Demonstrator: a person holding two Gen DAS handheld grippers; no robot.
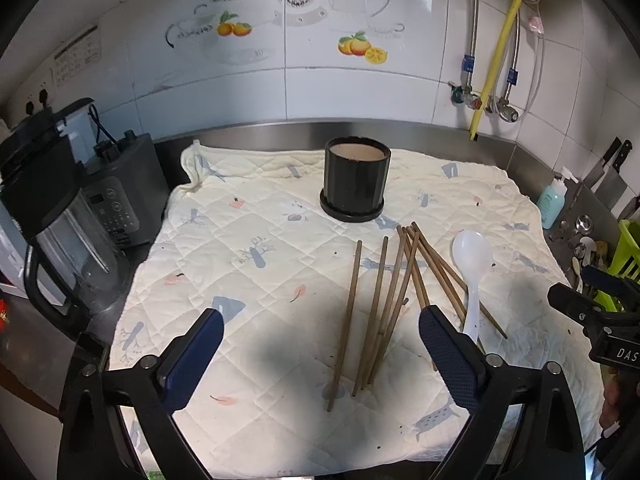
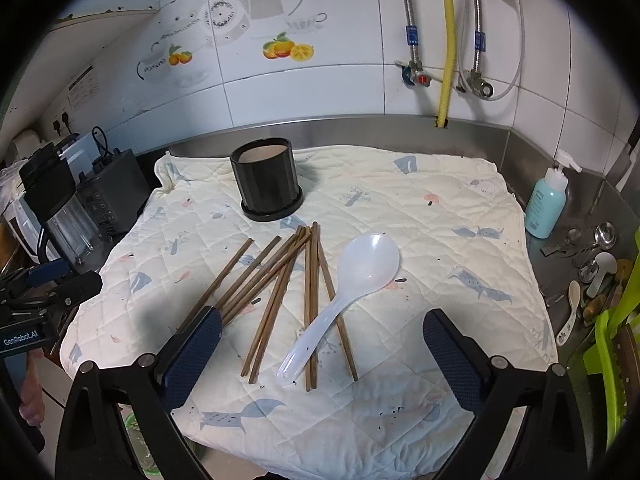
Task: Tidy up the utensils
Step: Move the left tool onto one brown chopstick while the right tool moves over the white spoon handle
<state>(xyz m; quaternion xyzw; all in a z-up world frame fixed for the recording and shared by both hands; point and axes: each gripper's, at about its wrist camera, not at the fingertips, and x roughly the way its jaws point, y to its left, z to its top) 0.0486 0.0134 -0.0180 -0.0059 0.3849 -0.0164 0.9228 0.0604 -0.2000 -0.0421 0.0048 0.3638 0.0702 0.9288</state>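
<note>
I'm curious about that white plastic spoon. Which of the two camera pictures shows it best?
The right wrist view: the white spoon lies whole and unobstructed across the chopsticks. In the left wrist view the spoon sits off to the side, its handle end hidden behind the left gripper finger.

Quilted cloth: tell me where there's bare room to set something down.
The quilted cream cloth lies bare right of the black cylindrical holder, up to the teal pump bottle, and along its left side beside the grey blender. The middle is crowded: brown wooden chopsticks fan out there, with the white plastic spoon across some.
</note>
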